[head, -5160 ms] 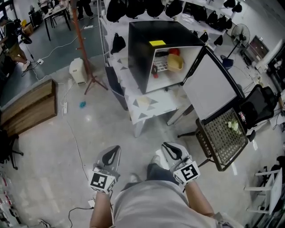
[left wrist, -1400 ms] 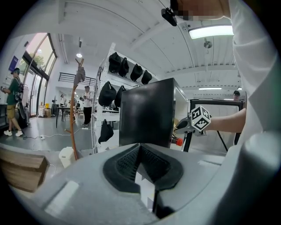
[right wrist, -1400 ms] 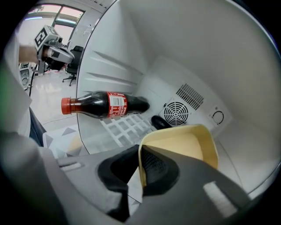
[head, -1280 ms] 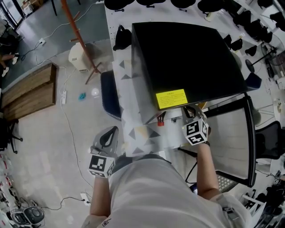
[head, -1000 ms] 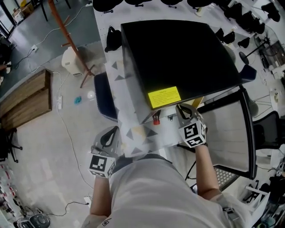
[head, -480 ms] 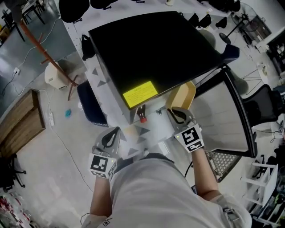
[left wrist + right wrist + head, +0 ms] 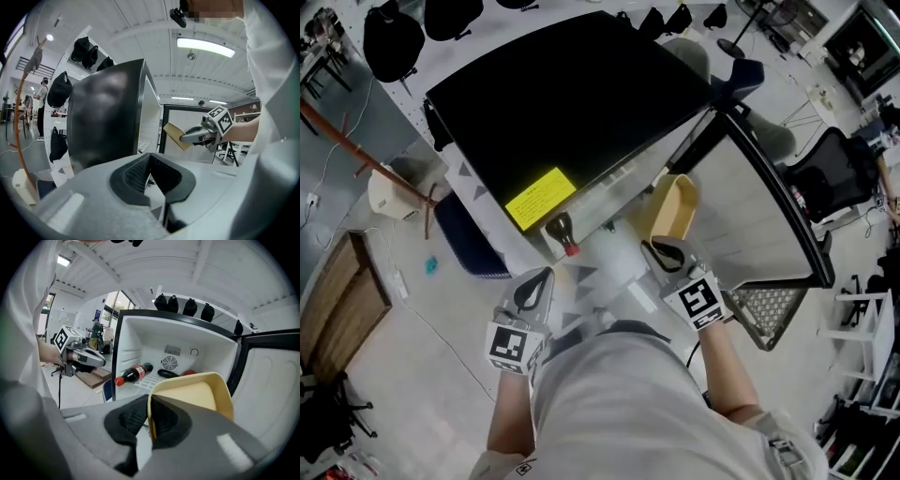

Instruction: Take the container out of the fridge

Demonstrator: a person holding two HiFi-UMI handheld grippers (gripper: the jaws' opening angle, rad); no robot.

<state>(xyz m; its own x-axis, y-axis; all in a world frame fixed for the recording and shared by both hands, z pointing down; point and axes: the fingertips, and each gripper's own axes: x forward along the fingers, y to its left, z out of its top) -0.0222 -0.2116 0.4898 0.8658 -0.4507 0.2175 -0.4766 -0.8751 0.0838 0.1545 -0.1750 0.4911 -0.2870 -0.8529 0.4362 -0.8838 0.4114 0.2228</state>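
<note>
**Tan container pinched by its wall, clear of the open fridge**

The right hand-held gripper (image 7: 149,422) has its two ribbed black pads closed on the thin near wall of the container (image 7: 197,391). This is a smooth, matte, tan plastic tub with rounded corners and a rolled rim. It is held in the air, tilted, its hollow facing the fridge.

In the head view the container (image 7: 673,208) hangs just outside the fridge's open front, between the cabinet and the swung-out door (image 7: 759,211), above the counter (image 7: 614,267).

The left hand-held gripper (image 7: 152,174) is low at the person's side. Its jaws are drawn together at the tips and nothing is between them. Its body is smooth grey plastic, and it carries a cube with black-and-white square markers.

The fridge (image 7: 562,103) is a boxy cabinet with a glossy black shell and a rectangular yellow label (image 7: 541,198) at its front edge. Inside, it has a white moulded lining and a round vent grille at the back. The counter top is white, printed with grey triangles.

Count:
- two hand-held grippers
- one container
- one dark cola-style bottle (image 7: 133,373) with a red cap, lying on its side on the white slatted shelf
- one dark elongated item (image 7: 168,374) behind it
- one small red item (image 7: 189,372) beside that
</note>
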